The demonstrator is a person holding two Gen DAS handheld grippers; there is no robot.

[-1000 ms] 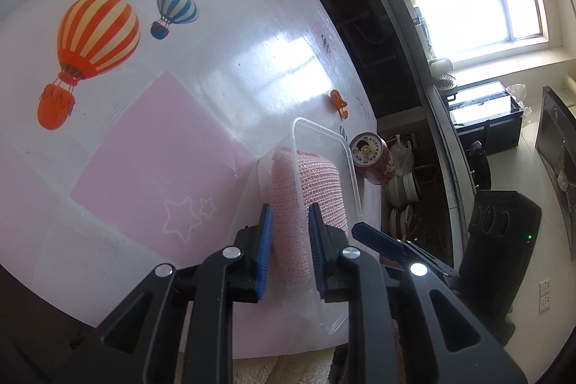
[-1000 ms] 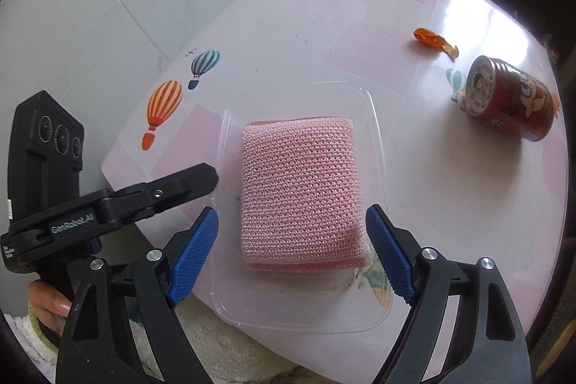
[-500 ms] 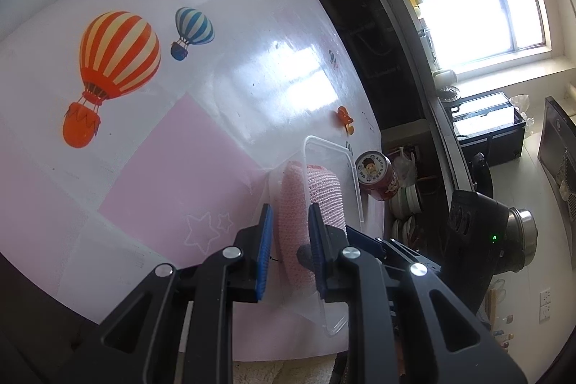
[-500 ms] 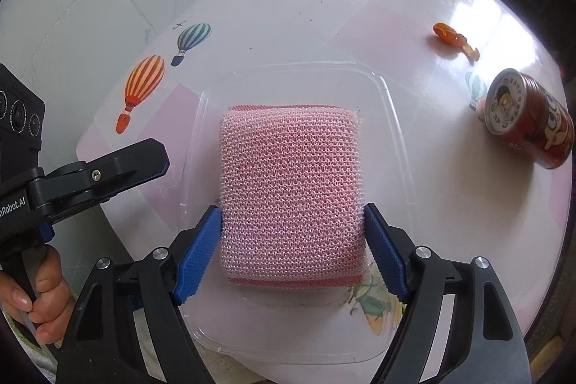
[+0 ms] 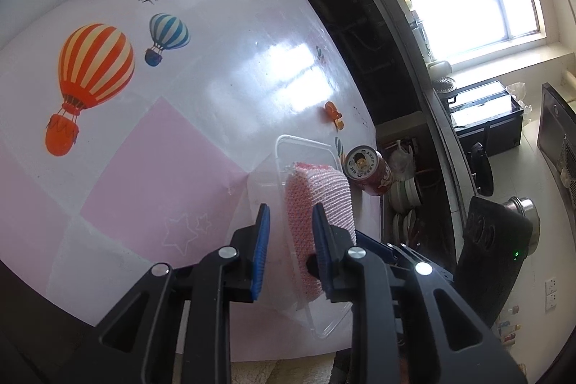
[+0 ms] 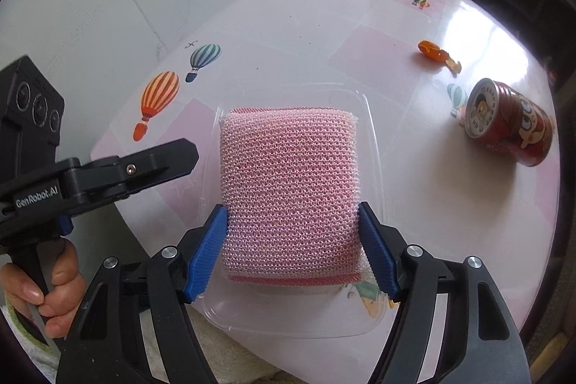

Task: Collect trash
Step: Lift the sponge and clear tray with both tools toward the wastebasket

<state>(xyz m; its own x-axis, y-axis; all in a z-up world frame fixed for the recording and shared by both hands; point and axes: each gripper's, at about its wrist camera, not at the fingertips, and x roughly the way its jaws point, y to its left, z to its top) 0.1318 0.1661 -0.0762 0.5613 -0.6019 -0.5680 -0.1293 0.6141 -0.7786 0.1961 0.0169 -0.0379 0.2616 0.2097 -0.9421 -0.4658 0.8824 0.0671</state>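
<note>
Your left gripper (image 5: 289,233) has just been opening; its jaws now straddle the near wall of the clear tray (image 6: 370,146) without pressing it. Your right gripper (image 6: 293,252) has just been closing and pinches the pink sponge (image 6: 289,189) over the tray. On the tabletop (image 6: 324,35), the red can (image 6: 511,123) lies at right.

Pink mesh scouring sponge (image 6: 289,193), raised over clear plastic tray (image 6: 370,139) near counter's front edge. Red drink can (image 6: 509,123) on its side, well apart; orange wrapper scrap (image 6: 437,54) just beyond.
</note>
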